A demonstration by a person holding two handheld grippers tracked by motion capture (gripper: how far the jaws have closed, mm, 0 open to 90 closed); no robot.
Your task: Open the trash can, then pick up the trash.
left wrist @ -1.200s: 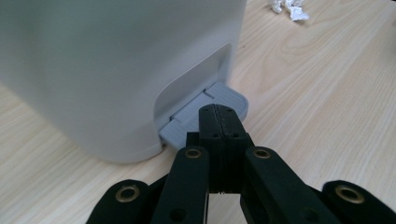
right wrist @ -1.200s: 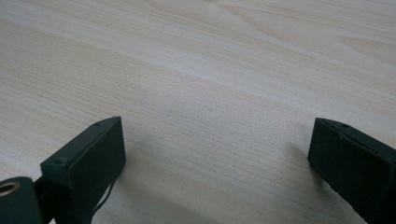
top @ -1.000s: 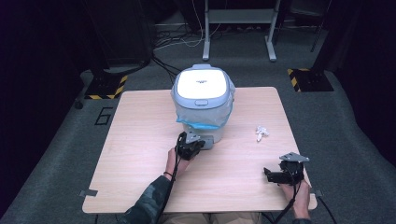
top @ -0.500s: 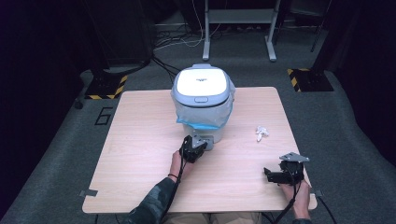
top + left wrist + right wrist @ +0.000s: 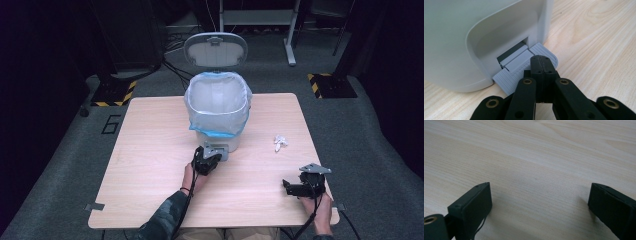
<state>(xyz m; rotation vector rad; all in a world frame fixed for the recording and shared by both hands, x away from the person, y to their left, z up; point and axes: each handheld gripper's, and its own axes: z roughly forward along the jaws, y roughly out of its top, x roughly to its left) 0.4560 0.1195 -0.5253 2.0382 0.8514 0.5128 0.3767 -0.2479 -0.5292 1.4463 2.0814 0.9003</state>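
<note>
**A:** One pedal bin (image 5: 218, 112) sits mid-table towards the far edge, and we see its lid (image 5: 215, 49) standing upright behind the mouth. A pale liner with a blue hem (image 5: 220, 131) folds over the rim.

**B:** And we've got the left gripper (image 5: 207, 161) right at the bin's foot. In its own view the jaws are pressed together, nothing between them, their tips resting on the ribbed grey pedal (image 5: 510, 80).

**A:** Smooth, rounded white plastic on that bin body, with a recess where the pedal comes out. The pedal itself is a flat tongue with fine grooves and a curved corner.

**B:** Over to the right gripper (image 5: 304, 186), near the table's front right corner. We see its jaws spread wide over bare wood, gripping nothing.

**A:** A small crumpled white scrap (image 5: 279, 143) lies between that gripper and the bin, well apart from both.

**B:** Plenty of open room on the left half of the table (image 5: 145, 150): light wood grain, rounded corners. Dark carpet (image 5: 60, 170) surrounds it, with yellow-and-black striped blocks (image 5: 112, 94) beyond the far edge.
</note>
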